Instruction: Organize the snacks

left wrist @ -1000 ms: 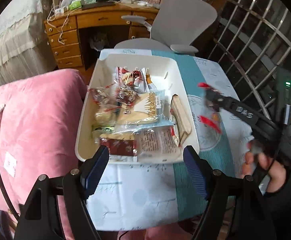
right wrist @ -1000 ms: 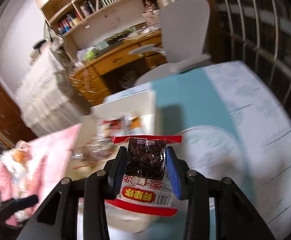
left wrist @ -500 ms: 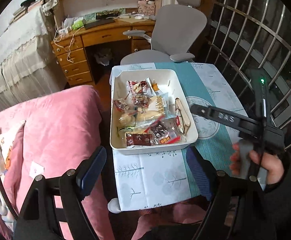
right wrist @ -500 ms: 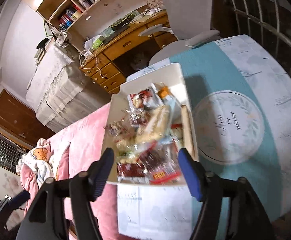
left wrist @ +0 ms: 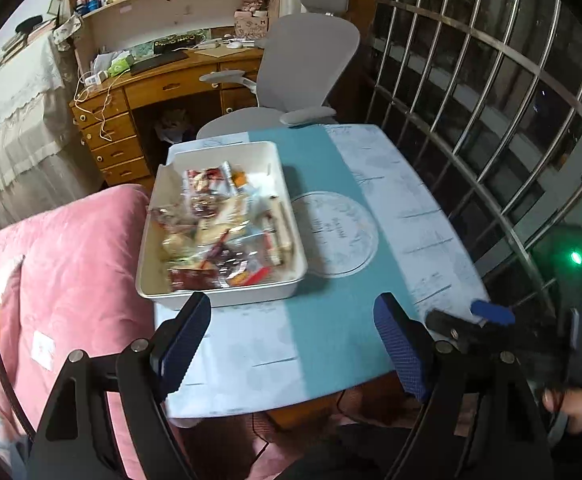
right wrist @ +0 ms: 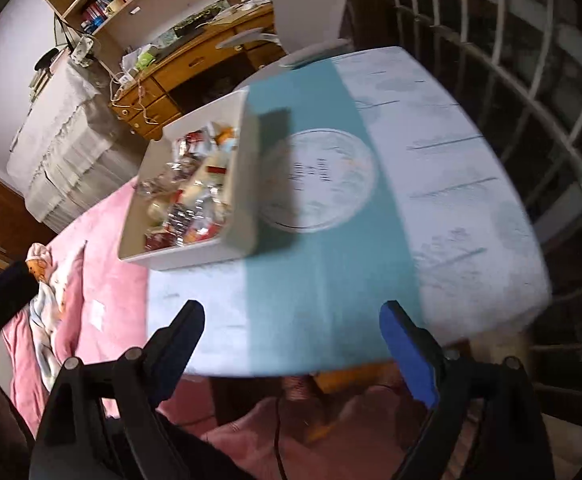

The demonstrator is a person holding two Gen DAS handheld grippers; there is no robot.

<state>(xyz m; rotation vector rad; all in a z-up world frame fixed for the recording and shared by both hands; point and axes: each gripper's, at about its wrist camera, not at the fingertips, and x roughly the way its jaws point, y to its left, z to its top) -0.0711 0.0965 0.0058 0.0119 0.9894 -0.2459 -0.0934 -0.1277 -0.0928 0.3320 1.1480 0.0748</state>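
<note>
snacks heaped in white tray

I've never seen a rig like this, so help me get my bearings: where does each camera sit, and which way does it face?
Left wrist: rides on the left tool, looking forward and down over the table at the white bin of snacks; its open blue fingers show, plus the right tool and the person's hand.
Right wrist: rides on the right tool, tilted, facing the same table; only its open fingers show.
Shared: bin, table, wooden desk, grey chair, pink bedding.
</note>
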